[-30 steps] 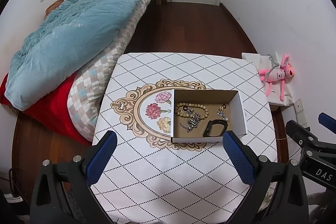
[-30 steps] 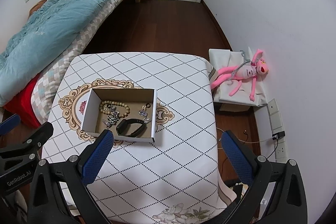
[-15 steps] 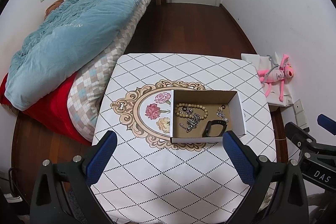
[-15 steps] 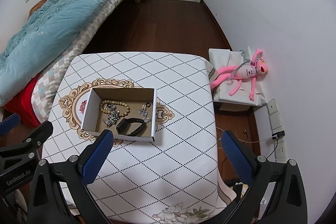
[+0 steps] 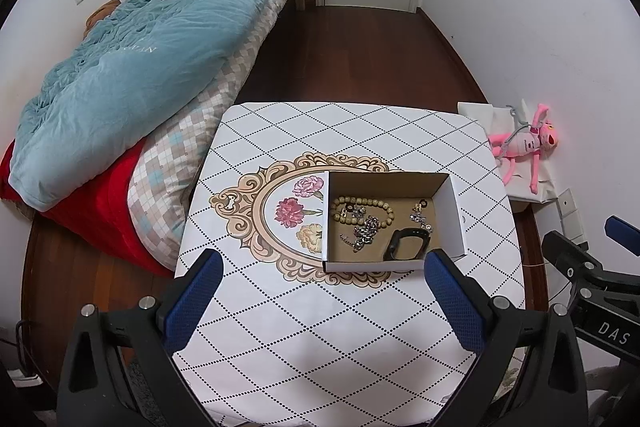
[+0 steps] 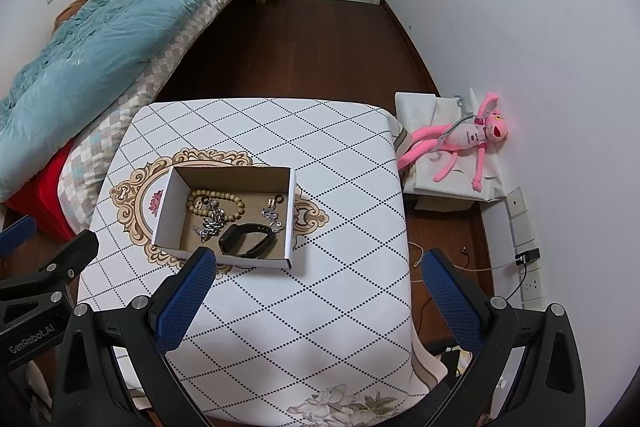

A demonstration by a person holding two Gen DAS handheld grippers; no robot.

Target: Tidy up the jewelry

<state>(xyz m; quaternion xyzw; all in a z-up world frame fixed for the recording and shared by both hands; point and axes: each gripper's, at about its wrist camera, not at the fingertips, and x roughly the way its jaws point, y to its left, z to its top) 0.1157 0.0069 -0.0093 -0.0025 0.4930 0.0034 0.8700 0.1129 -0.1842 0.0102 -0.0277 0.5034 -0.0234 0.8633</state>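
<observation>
Left gripper: held above the near part of the table, blue-padded fingers spread wide, nothing between them; the box lies ahead of it, toward its right finger.
Right gripper: also above the near edge of the table, fingers spread wide and empty; its left finger overlaps the near wall of the box in its own view.
Table: covered with a white cloth printed in dotted black diamonds, with an ornate tan oval frame holding three flowers at its middle.
Cardboard box: open-topped, white outside and brown inside, sitting on the right part of the oval print.
Beaded bracelet: pale wooden beads in a loop, lying on the box floor toward the far left.
Silver chain: a heap of links just nearer than the beads, touching or overlapping them.
Black band: a dark loop, seemingly a wristband, resting at the near wall of the box.
Small silver pieces: a few charms or earrings along the right side of the box; too small to tell which.
Bed: left of the table, with a light blue quilt, a checked cover and a red blanket beneath.
Pink plush toy: lying on a white bundle on the floor to the right, against the wall.
</observation>
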